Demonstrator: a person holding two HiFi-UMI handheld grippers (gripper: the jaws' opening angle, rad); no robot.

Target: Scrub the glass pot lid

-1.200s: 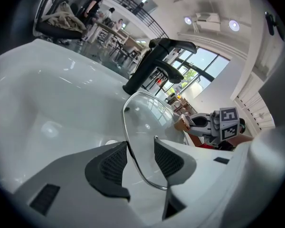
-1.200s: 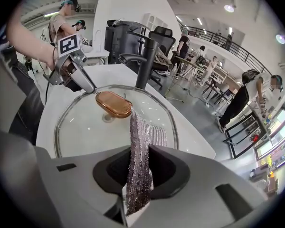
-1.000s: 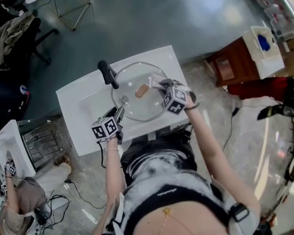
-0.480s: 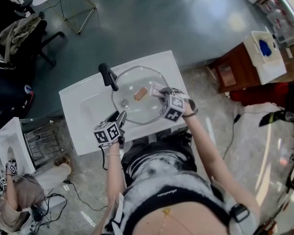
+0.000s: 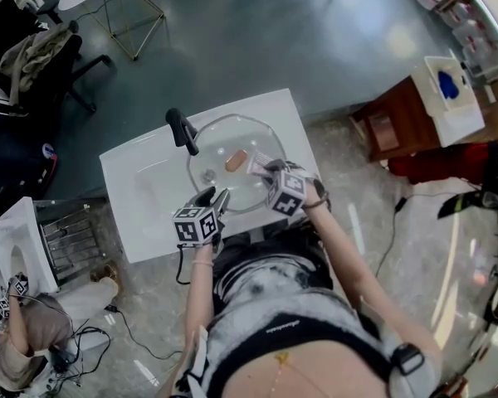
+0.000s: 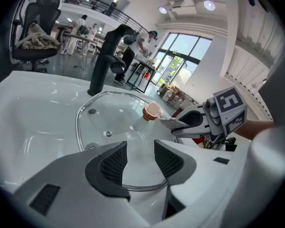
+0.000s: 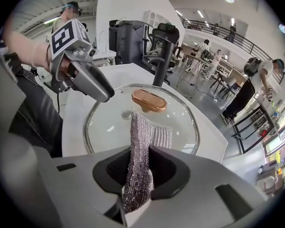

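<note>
White sink (image 5: 141, 189), black faucet (image 5: 183, 129) at far rim. Round clear glass pot lid (image 5: 220, 143) lies inside, copper knob (image 5: 236, 161) centred. Right gripper (image 5: 268, 171) clenches silvery mesh cloth (image 7: 138, 165) over lid; left gripper (image 6: 138, 163) released, near rim.

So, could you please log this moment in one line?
glass lid in sink | left tongs open by its rim | right tongs shut on scouring cloth
</note>
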